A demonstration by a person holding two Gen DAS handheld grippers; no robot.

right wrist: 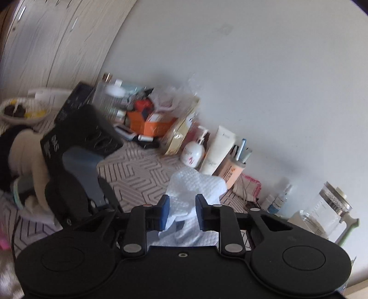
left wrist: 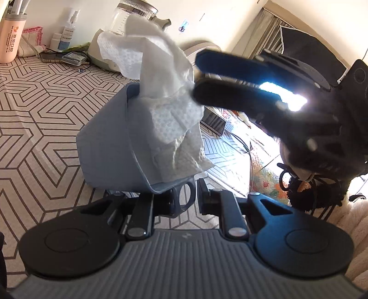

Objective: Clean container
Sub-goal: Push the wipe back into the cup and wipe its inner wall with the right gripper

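Note:
A blue-grey container (left wrist: 108,138) hangs tilted above the patterned table, its mouth turned to the right. My left gripper (left wrist: 189,200) is shut on the ringed handle (left wrist: 184,199) at its lower rim. A crumpled white paper towel (left wrist: 165,110) fills the container's mouth and rises above its rim. My right gripper (left wrist: 195,78) comes in from the right, its fingertips at the towel's edge. In the right wrist view the paper towel (right wrist: 193,184) is bunched between the right gripper (right wrist: 182,212) pads and touches both. The container (right wrist: 80,161) shows blurred at left.
A glass kettle (left wrist: 128,20), a spray bottle (left wrist: 69,30) and a peach cup (left wrist: 10,39) stand along the wall. Lotion bottles (right wrist: 216,149) and an orange box (right wrist: 149,124) crowd the table's back. The table edge (left wrist: 232,170) runs to the right of the container.

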